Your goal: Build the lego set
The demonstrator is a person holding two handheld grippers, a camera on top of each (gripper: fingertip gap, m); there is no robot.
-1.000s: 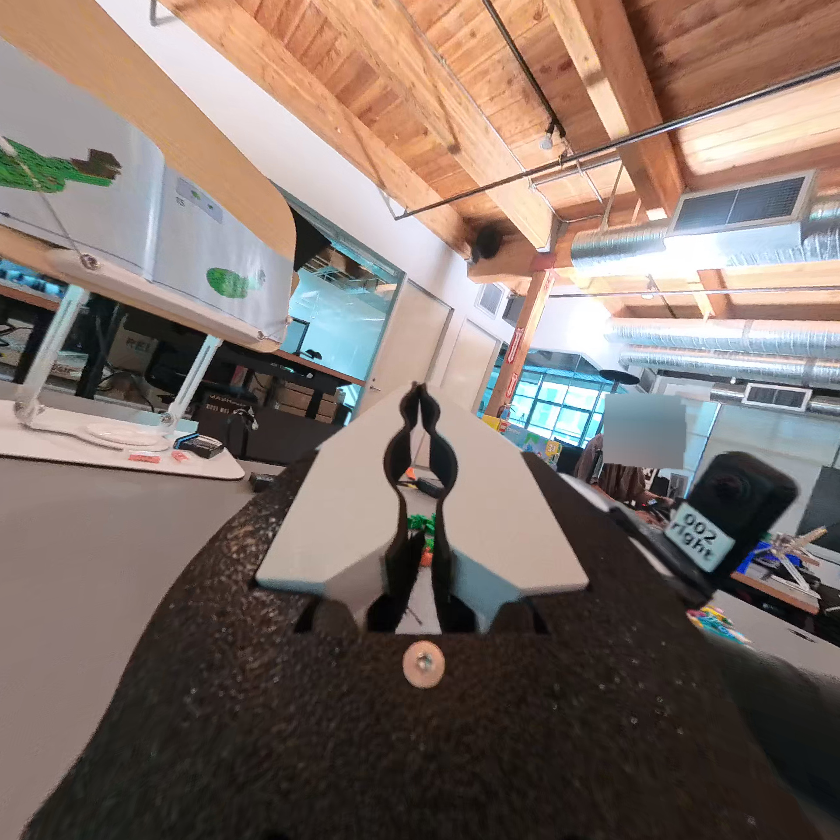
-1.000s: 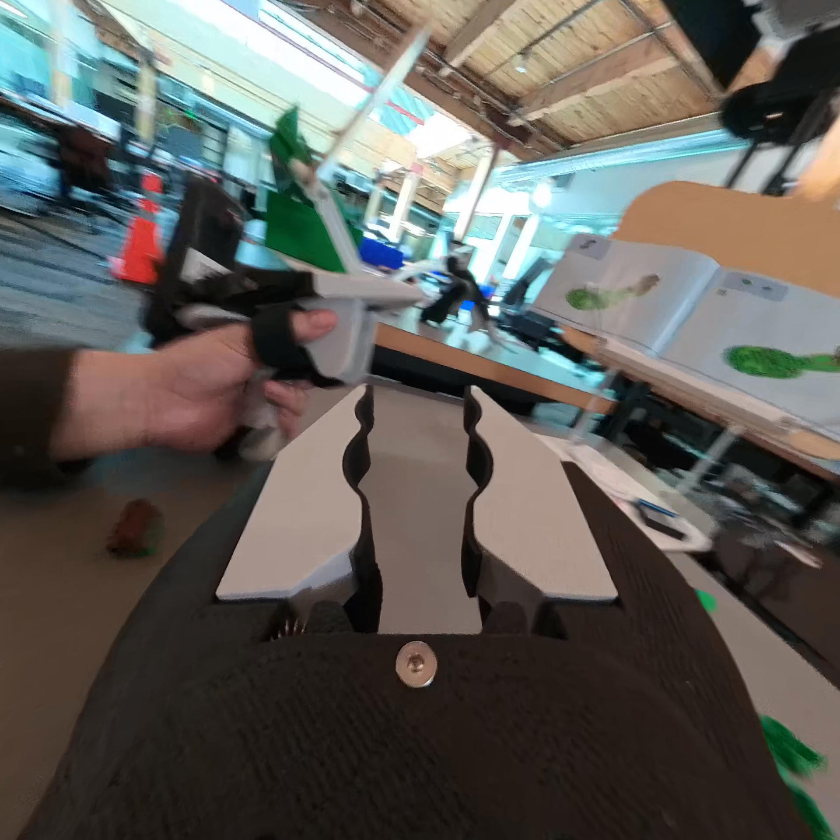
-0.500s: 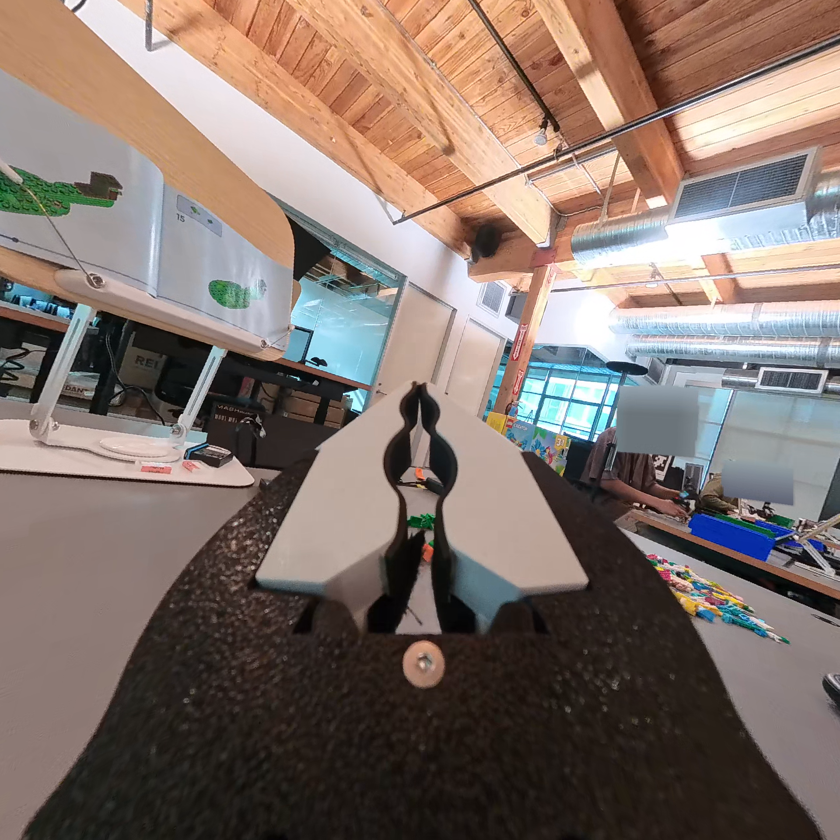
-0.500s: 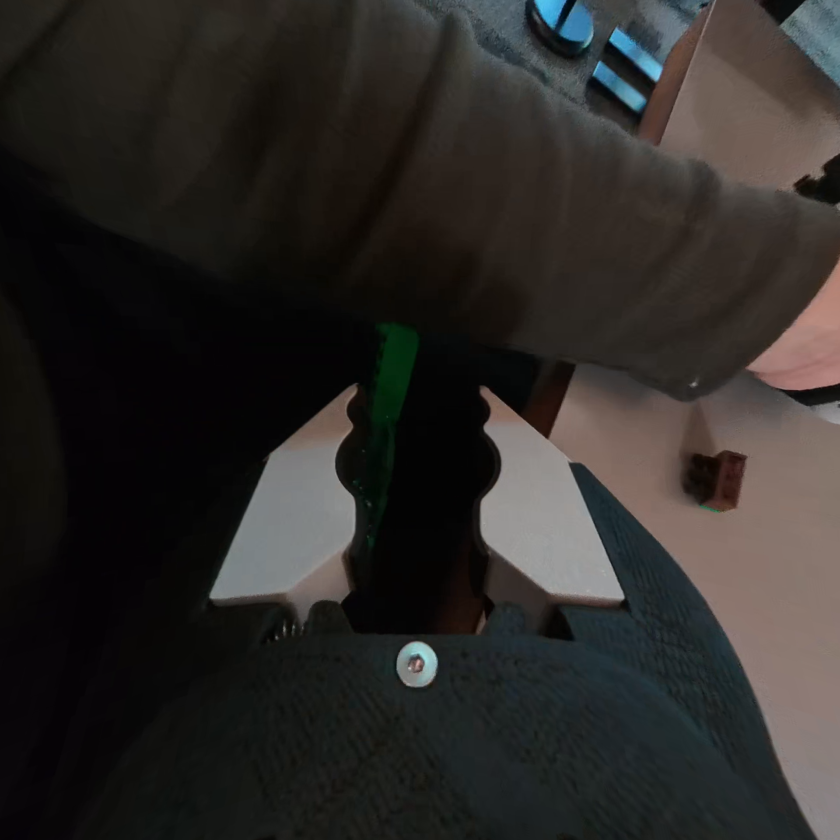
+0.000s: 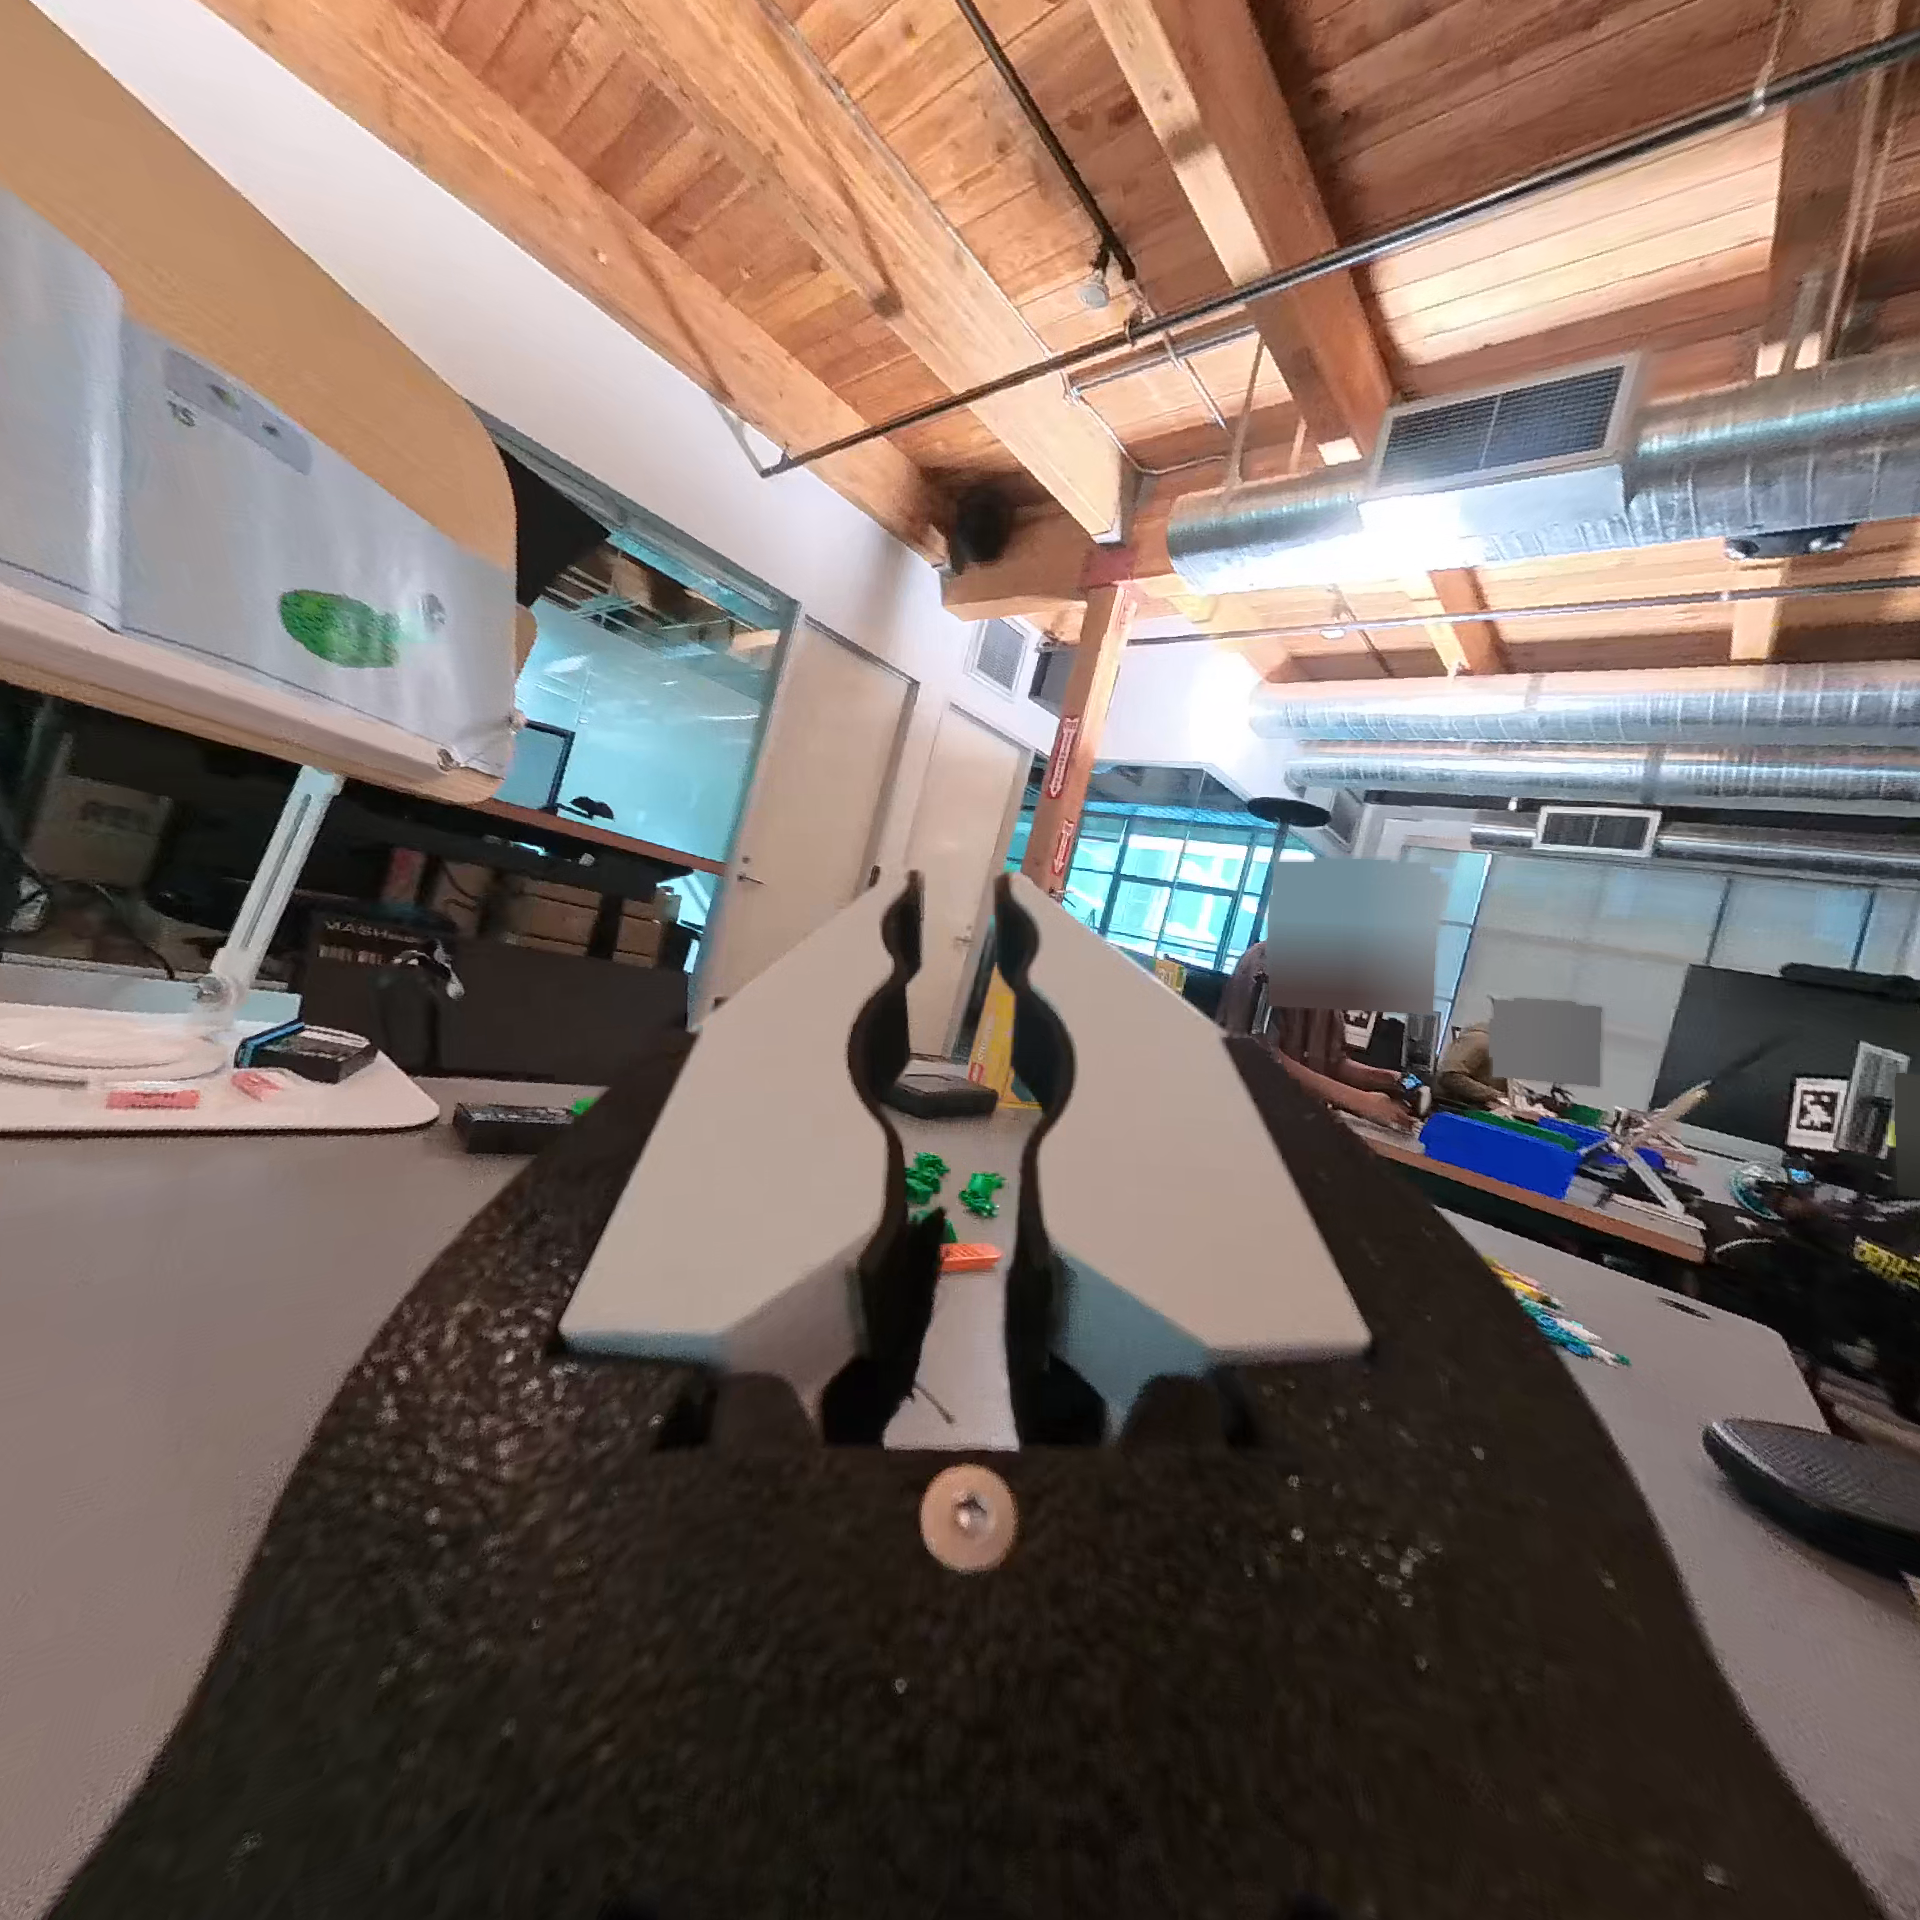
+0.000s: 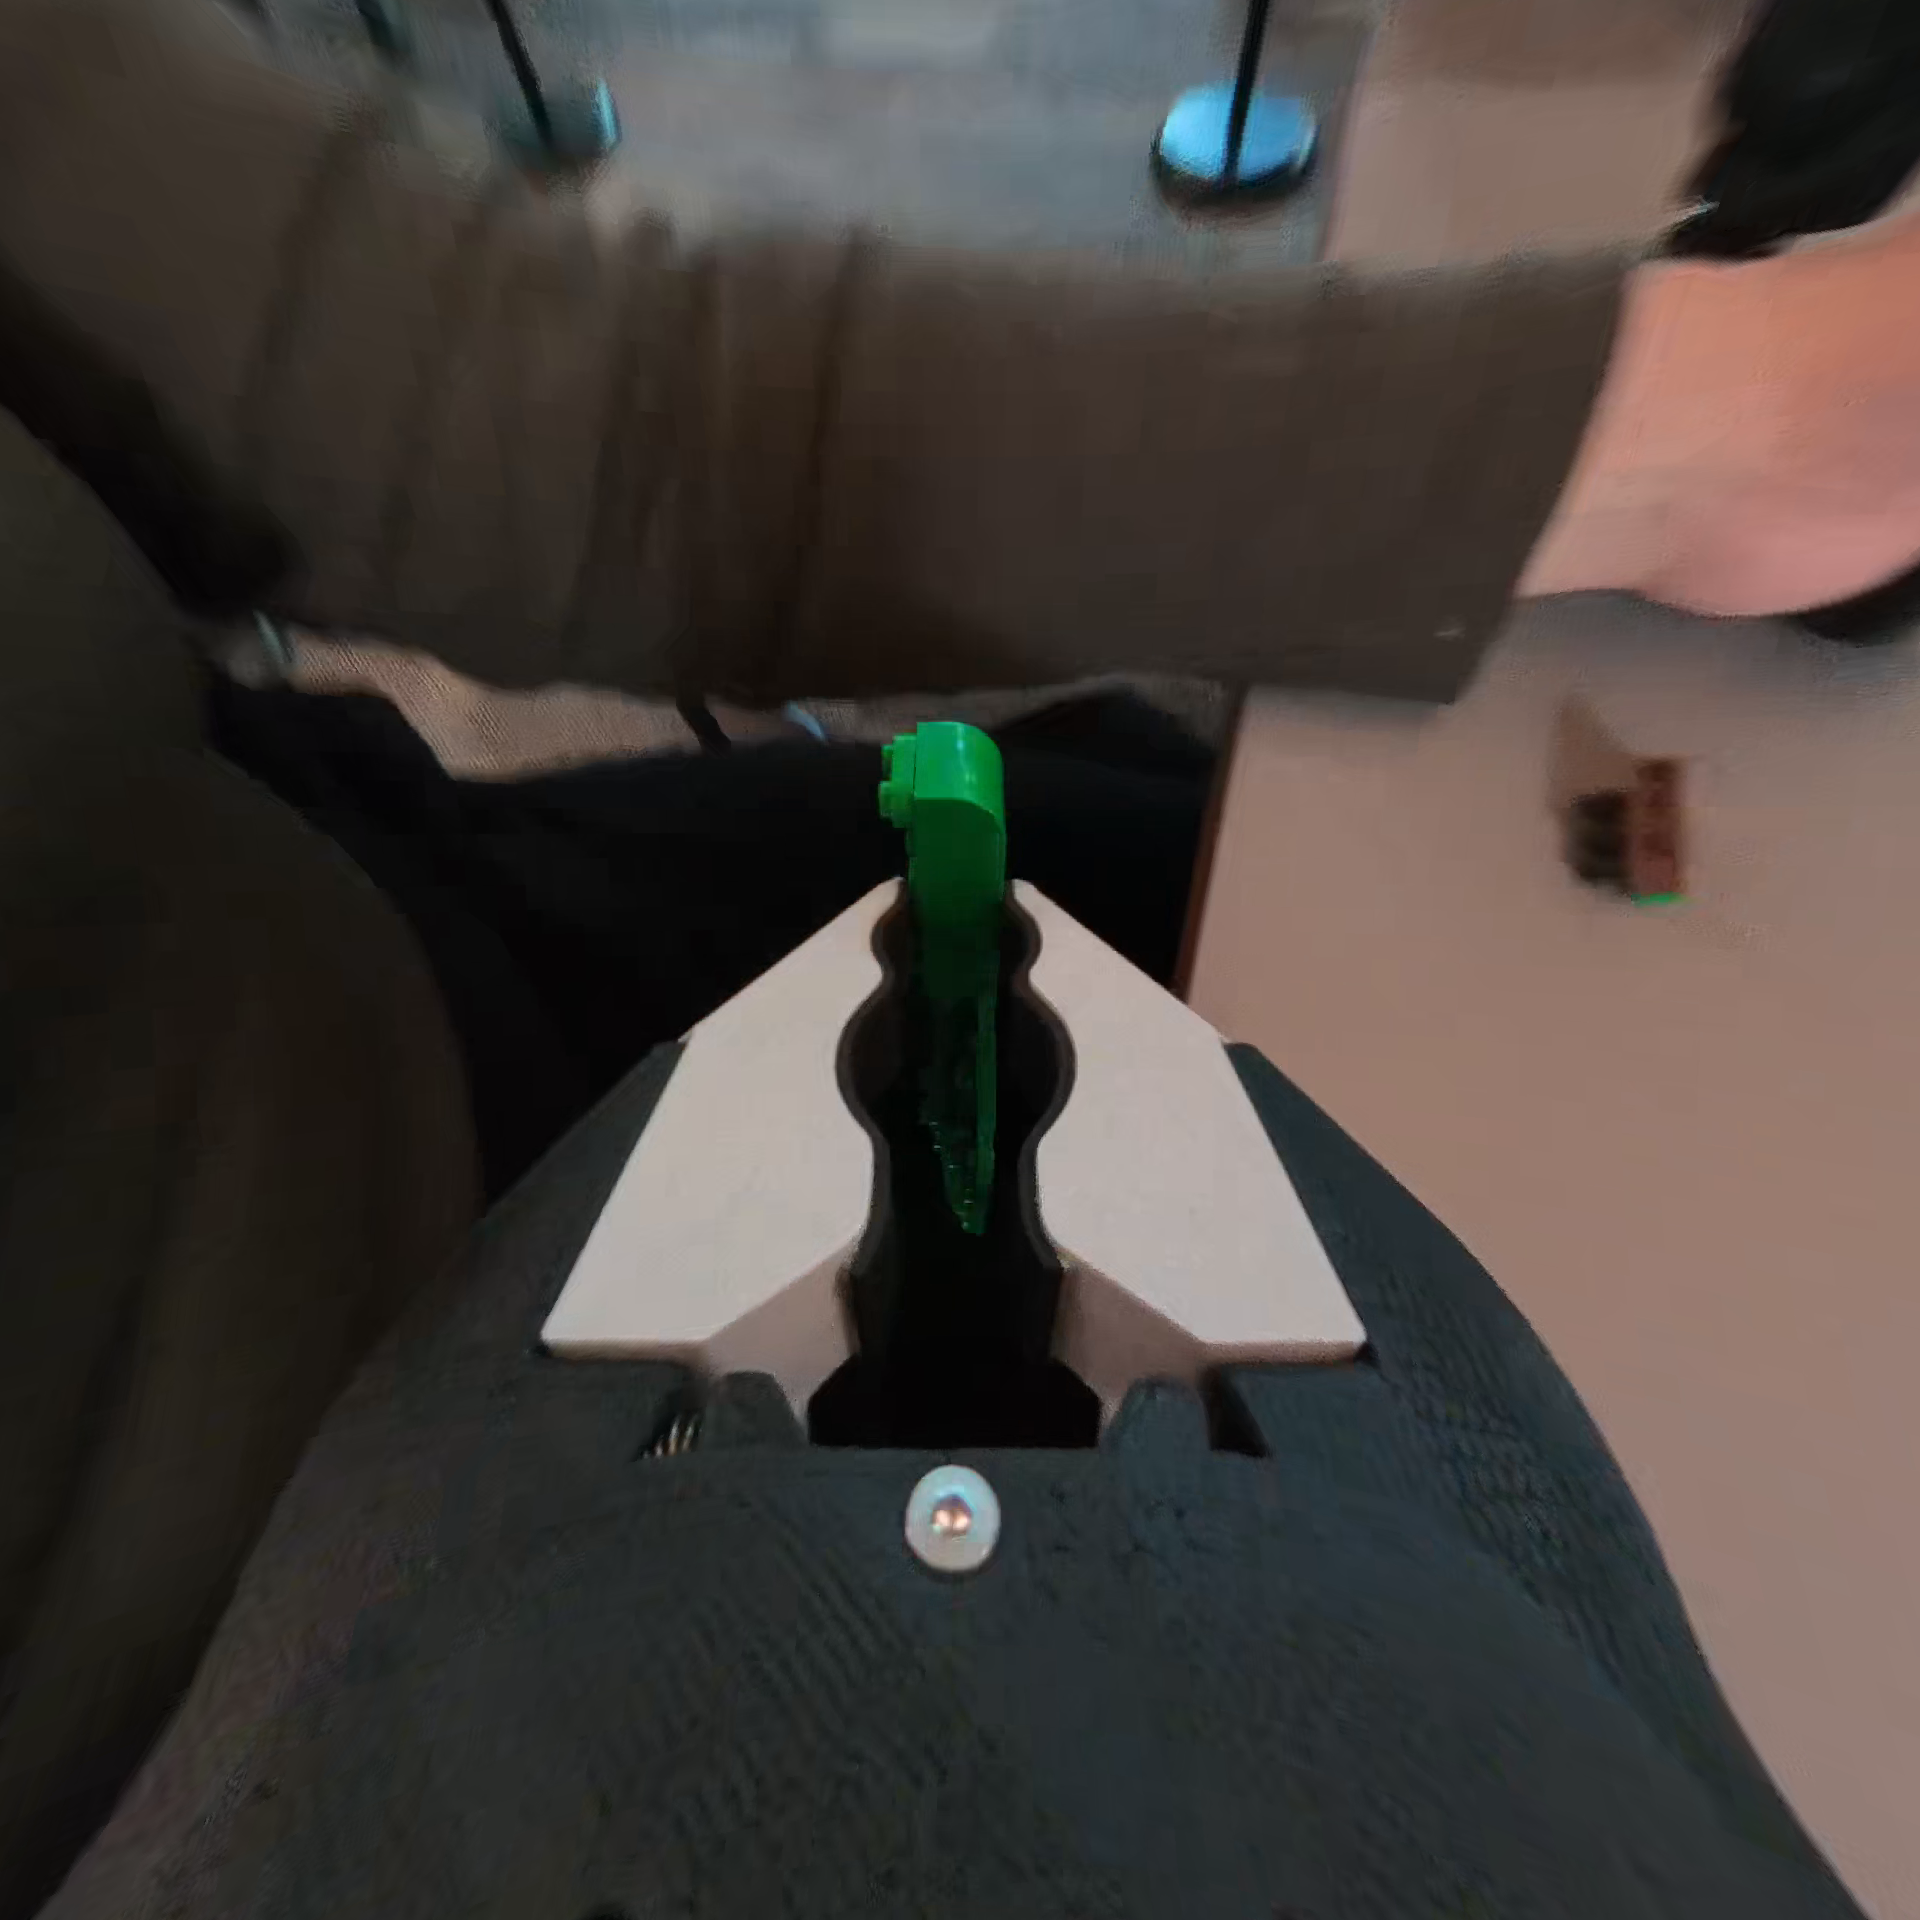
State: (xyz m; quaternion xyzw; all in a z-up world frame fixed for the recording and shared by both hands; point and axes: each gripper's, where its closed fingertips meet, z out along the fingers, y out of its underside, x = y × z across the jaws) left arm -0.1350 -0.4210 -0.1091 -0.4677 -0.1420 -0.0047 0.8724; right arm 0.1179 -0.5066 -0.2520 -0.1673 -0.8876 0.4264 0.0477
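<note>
Left gripper (image 5: 956,894): jaws slightly parted, a narrow gap between the tips, nothing gripped; it points low across the grey table (image 5: 208,1278) toward the far side of the room.
Right gripper (image 6: 951,894): jaws clamped on a green lego assembly (image 6: 951,831), which stands on edge between the fingers with its rounded end protruding past the tips and its studded edge running back into the gap.
Loose green lego pieces (image 5: 951,1174): small cluster lying on the table ahead of the left gripper, seen through its finger gap.
Orange piece (image 5: 971,1257): flat on the table, just nearer than the green cluster.
Brown lego block (image 6: 1626,831): on the table to the right in the right wrist view, blurred, well apart from the held assembly.
Sleeve (image 6: 831,436): a person's brown-sleeved forearm crosses the upper part of the right wrist view, above the held assembly; blurred by motion.
Instruction booklet (image 5: 270,540): open on a raised white stand (image 5: 260,914) at the far left, showing a green printed figure.
White mat (image 5: 312,1107): under the stand, carrying small red and dark items.
Black device (image 5: 509,1122): flat on the table beside the mat's corner.
Blue bin (image 5: 1507,1148): on a neighbouring table at the right, beside seated people.
Ceiling: timber beams with silver ducting (image 5: 1714,488).
</note>
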